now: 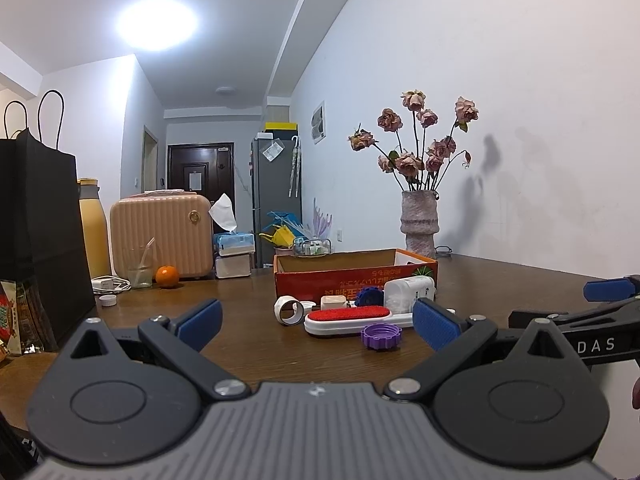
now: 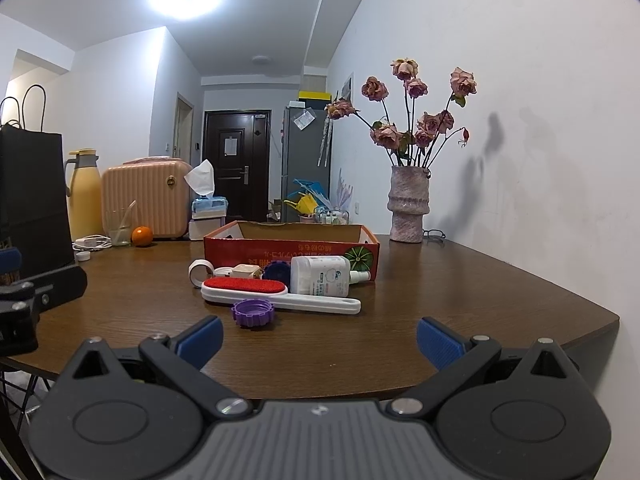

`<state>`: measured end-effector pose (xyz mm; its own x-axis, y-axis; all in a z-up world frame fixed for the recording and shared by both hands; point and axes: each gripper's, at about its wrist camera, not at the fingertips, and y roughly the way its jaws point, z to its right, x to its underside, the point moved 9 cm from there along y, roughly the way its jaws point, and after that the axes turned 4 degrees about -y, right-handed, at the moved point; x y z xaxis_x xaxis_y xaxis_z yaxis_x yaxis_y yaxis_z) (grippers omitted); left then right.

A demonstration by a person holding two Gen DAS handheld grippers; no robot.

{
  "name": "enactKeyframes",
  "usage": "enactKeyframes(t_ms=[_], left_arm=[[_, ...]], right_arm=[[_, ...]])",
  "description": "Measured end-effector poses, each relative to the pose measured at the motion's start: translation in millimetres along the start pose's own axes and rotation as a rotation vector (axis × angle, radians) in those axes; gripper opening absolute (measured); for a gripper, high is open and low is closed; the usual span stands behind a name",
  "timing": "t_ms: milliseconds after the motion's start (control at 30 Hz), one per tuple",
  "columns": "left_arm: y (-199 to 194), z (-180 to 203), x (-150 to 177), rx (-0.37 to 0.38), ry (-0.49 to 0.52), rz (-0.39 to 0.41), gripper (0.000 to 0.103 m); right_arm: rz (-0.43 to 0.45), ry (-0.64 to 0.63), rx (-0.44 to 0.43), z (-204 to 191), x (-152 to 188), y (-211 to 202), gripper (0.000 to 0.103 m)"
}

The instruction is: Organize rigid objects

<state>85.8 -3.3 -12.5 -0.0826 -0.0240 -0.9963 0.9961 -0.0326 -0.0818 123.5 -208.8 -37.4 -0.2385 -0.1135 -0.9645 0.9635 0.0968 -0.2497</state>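
A cluster of small items lies on the brown table in front of a red cardboard box (image 1: pixel 312 280) (image 2: pixel 256 246): a white brush with a red pad (image 1: pixel 347 316) (image 2: pixel 244 286), a purple ridged cap (image 1: pixel 381 336) (image 2: pixel 253 313), a white tape roll (image 1: pixel 289 311) (image 2: pixel 199 271), a small white square cup (image 1: pixel 333 302) (image 2: pixel 247 270), a dark blue cap (image 1: pixel 368 295) (image 2: pixel 276 270) and a white bottle on its side (image 1: pixel 408 292) (image 2: pixel 320 276). My left gripper (image 1: pixel 318 326) is open, short of the cluster. My right gripper (image 2: pixel 318 338) is open and holds nothing.
A vase of dried roses (image 2: pixel 409 204) stands at the back by the wall. At the left are a black paper bag (image 1: pixel 36 240), a yellow flask (image 2: pixel 84 196), a pink case (image 1: pixel 160 236), a glass (image 1: pixel 140 268), an orange (image 2: pixel 142 236) and tissue boxes (image 1: pixel 234 248). The table edge (image 2: pixel 580 326) curves at right.
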Motion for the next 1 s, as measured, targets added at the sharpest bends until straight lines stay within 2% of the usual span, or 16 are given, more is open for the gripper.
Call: enactKeyframes(t_ms=[467,633,767,867,900,1000], left_arm=[[1,2,0,0.002,0.001,-0.006,0.103],[17,-6,-2,-0.033,-0.012,-0.009,0.103],[39,-17,-8,-0.045,-0.063,0.026,0.103],[53,-28,-8,-0.144,-0.109,0.071,0.103],[60,-32,-8,-0.157,-0.121,0.075,0.103],[86,-36,-3,-0.159,-0.087,0.004,0.103]], right_arm=[[-0.003,0.001,-0.001,3,1,2,0.103],[-0.009,0.003,0.000,3,4,10,0.103],[-0.031,0.003,0.012,7,8,33,0.103],[-0.058,0.026,-0.007,11,11,56,0.103],[-0.068,0.034,-0.013,11,11,66,0.103],[-0.101,0.053,-0.047,11,11,96,0.103]])
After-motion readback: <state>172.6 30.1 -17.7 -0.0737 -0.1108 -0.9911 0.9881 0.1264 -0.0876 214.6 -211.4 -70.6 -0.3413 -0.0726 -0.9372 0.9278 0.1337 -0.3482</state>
